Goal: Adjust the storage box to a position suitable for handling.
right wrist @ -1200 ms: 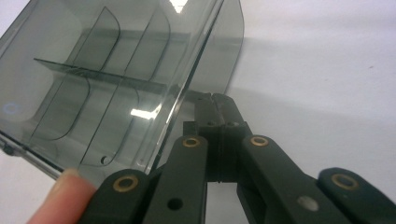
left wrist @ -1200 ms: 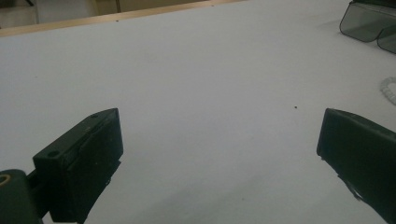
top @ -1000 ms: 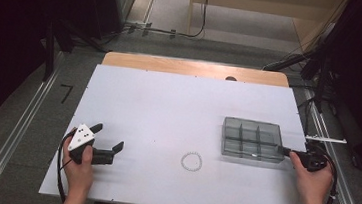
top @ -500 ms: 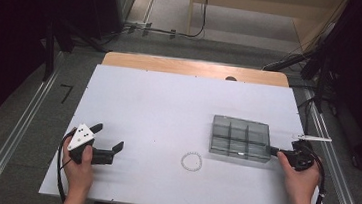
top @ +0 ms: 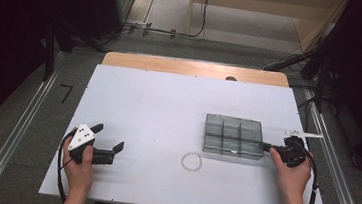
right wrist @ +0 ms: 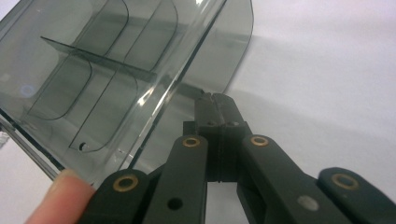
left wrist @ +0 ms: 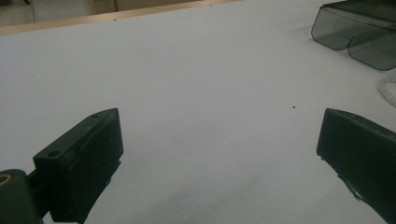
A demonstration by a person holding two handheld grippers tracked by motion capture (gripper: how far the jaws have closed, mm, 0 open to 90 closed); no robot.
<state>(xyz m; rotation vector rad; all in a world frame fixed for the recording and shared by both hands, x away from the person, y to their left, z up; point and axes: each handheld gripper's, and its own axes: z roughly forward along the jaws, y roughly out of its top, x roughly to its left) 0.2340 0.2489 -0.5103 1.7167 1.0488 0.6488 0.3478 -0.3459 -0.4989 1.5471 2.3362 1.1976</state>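
Note:
A smoky clear box [top: 233,136] with several compartments lies on the white table [top: 168,106], right of centre. My right gripper [top: 266,147] is shut, its tips pressed against the box's right-hand wall [right wrist: 233,56]; the jaws [right wrist: 215,99] meet with no gap, and I cannot tell whether they pinch the wall. A small white bead ring [top: 191,162] lies flat just left of and nearer than the box. My left gripper [top: 108,136] rests at the near left, open, with only bare table between its jaws [left wrist: 219,154]. The box [left wrist: 359,32] and the bead ring [left wrist: 387,88] lie far ahead of it.
The tabletop's wooden strip [top: 197,68] runs along the far edge. Cables trail from each gripper off the near edge. Metal rails [top: 15,136] flank the table on the floor, and dark equipment stands at both sides.
The right hand and its gripper moved left, and the box slid left with them, closer to the bead ring. The left gripper stayed where it was.

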